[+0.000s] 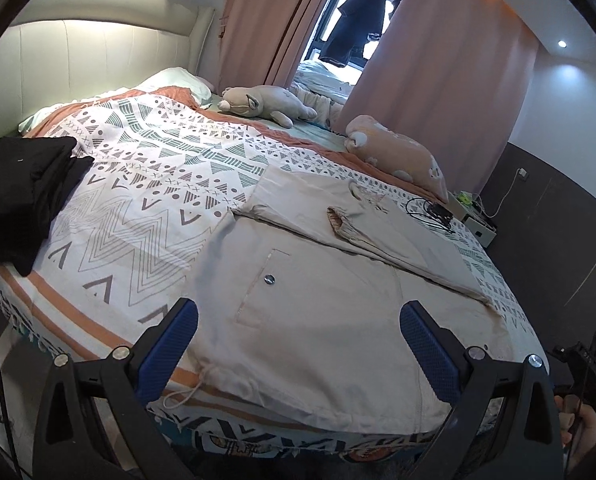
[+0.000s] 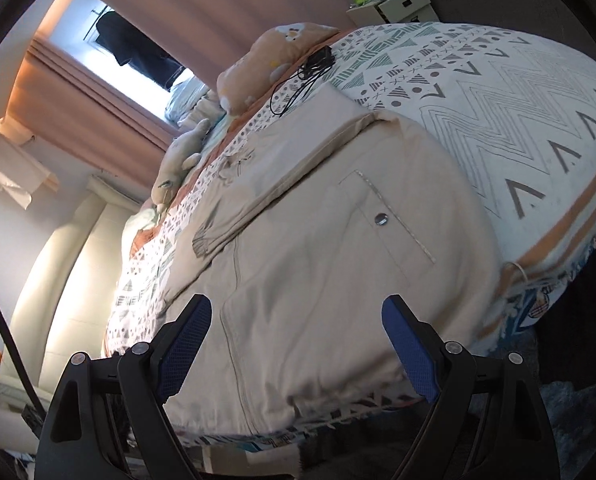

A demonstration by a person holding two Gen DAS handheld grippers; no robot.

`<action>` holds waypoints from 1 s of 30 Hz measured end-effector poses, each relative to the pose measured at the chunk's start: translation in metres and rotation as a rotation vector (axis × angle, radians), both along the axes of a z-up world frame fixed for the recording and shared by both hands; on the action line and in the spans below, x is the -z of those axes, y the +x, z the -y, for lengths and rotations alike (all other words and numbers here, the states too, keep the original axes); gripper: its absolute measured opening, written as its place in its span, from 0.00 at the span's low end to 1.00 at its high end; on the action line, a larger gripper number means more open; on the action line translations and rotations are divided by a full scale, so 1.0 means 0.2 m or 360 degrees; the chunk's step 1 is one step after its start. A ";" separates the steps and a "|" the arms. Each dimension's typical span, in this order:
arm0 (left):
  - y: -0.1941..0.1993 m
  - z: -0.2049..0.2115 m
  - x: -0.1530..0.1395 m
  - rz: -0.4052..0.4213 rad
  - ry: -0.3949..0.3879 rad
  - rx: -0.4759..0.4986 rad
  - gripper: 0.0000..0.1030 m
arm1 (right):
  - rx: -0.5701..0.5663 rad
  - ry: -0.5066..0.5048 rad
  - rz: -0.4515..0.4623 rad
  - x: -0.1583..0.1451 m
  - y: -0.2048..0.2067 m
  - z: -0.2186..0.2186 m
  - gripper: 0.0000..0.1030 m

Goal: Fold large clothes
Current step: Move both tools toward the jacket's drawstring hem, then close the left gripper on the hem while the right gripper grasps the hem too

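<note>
A large beige jacket (image 1: 318, 312) lies flat on the patterned bedspread (image 1: 146, 200), hem at the near bed edge, with a snap-button pocket (image 1: 269, 279) and a sleeve (image 1: 362, 224) folded across its upper part. My left gripper (image 1: 298, 320) is open and empty, hovering over the jacket's lower part. In the right wrist view the same jacket (image 2: 310, 264) fills the middle, its zip running down the centre. My right gripper (image 2: 296, 320) is open and empty above the jacket's hem.
A folded black garment (image 1: 26, 192) lies at the bed's left. A grey plush toy (image 1: 266, 106) and a peach pillow (image 1: 398, 152) sit at the far side. Black cables (image 1: 430, 212) lie beside the jacket. A bedside cabinet (image 2: 402, 4) stands past the bed.
</note>
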State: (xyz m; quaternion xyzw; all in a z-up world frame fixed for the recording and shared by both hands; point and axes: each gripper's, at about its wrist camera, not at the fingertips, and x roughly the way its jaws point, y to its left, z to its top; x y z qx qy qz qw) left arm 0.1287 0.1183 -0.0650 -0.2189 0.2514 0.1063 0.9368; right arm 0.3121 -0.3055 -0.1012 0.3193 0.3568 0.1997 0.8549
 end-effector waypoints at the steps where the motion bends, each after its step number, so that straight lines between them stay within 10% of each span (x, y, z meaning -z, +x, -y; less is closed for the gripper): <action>1: -0.02 0.02 0.00 0.0007 -0.0012 0.0023 1.00 | -0.0008 0.0015 0.0006 0.01 -0.03 0.03 0.84; 24: -0.28 -0.25 0.30 -0.0091 -0.0268 0.0006 1.00 | 0.0005 0.0045 -0.0030 0.36 -0.27 0.41 0.84; 30: -0.24 -0.35 0.38 -0.0102 -0.0354 -0.0034 1.00 | 0.0053 0.0171 -0.0131 0.49 -0.15 0.45 0.67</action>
